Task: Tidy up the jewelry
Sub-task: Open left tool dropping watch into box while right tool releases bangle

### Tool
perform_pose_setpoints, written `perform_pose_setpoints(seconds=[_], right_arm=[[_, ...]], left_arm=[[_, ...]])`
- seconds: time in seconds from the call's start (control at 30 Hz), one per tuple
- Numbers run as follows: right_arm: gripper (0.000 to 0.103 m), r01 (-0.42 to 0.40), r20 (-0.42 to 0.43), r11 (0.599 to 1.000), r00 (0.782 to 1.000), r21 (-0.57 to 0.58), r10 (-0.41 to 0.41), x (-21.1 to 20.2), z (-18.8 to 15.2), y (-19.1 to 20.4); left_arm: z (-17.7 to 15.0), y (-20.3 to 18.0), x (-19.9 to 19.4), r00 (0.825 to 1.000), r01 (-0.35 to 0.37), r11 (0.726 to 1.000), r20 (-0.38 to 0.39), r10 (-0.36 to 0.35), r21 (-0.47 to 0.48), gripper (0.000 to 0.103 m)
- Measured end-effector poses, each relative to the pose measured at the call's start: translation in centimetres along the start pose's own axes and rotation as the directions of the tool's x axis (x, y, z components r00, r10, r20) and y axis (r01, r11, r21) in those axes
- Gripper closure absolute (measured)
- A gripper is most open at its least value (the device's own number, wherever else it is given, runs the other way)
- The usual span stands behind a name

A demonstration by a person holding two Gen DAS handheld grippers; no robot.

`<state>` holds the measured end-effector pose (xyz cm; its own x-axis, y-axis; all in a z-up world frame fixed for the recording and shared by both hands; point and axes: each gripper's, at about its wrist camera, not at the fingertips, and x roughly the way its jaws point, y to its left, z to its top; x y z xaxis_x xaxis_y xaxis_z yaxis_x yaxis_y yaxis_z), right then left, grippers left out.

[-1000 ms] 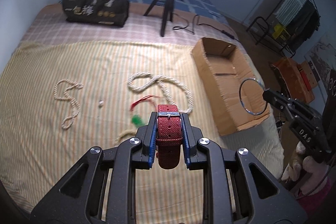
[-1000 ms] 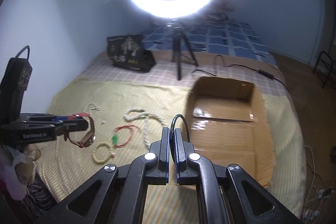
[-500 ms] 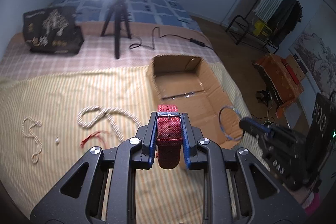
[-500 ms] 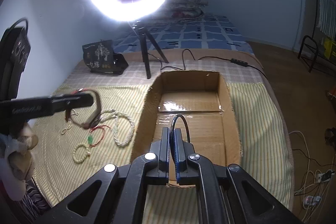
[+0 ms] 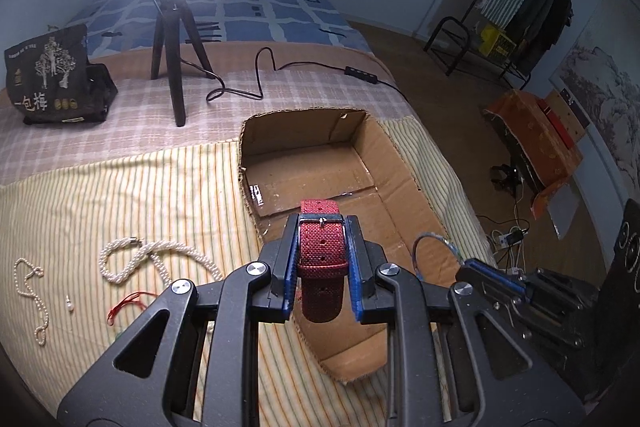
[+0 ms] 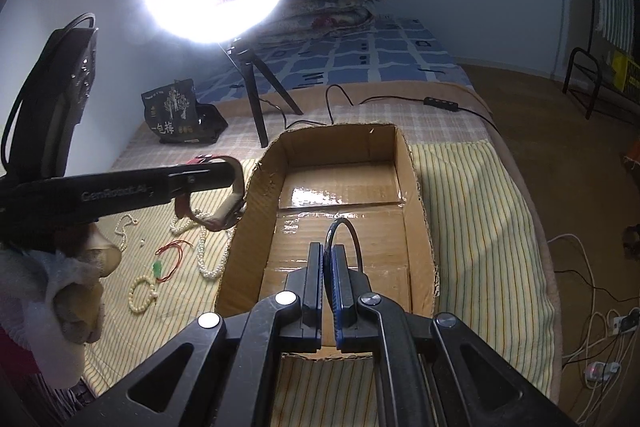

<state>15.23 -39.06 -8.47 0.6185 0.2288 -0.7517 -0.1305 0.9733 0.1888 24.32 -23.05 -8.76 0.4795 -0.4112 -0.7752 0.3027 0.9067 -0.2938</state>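
The cardboard box (image 6: pixel 416 187) lies open on the striped sheet (image 6: pixel 472 195), its floor bare. The left gripper (image 5: pixel 322 259) pinches a red watch (image 5: pixel 322 247) over the box's nine o'clock wall; the right gripper (image 6: pixel 329 279), pressed together, nips a thin bangle (image 6: pixel 352 227) over the six o'clock end.

I read: watch strap (image 5: pixel 322 251) coarse woven red cloth, metal buckle | box (image 6: pixel 416 195) matt brown cardboard, glossy tape on floor | bedcover (image 5: pixel 140 195) striped cloth | necklace (image 5: pixel 160 255) pearly beads | gripper fingers (image 5: pixel 286 267) matt black plastic.
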Motion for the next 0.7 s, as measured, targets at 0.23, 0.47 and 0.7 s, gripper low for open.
perform_pose_setpoints(seconds=[0.23, 0.47, 0.7], right_arm=[[0.061, -0.006, -0.001, 1.000, 1.000, -0.003, 0.006, 0.5, -0.2, 0.0], [0.021, 0.069, 0.013, 0.997, 0.998, -0.043, -0.069, 0.4, -0.3, 0.8], [0.007, 0.111, 0.016, 0.993, 0.994, -0.042, -0.111, 0.3, -0.3, 1.1]], left_arm=[[0.4, 0.3, 0.6, 1.000, -0.010, 1.000, 0.013, 0.010, -0.001, 0.058], [0.8, 0.6, -0.4, 0.997, -0.037, 0.999, 0.063, 0.037, -0.004, 0.036], [0.7, 0.5, -0.6, 0.997, -0.052, 0.999, 0.052, 0.051, 0.006, 0.036]])
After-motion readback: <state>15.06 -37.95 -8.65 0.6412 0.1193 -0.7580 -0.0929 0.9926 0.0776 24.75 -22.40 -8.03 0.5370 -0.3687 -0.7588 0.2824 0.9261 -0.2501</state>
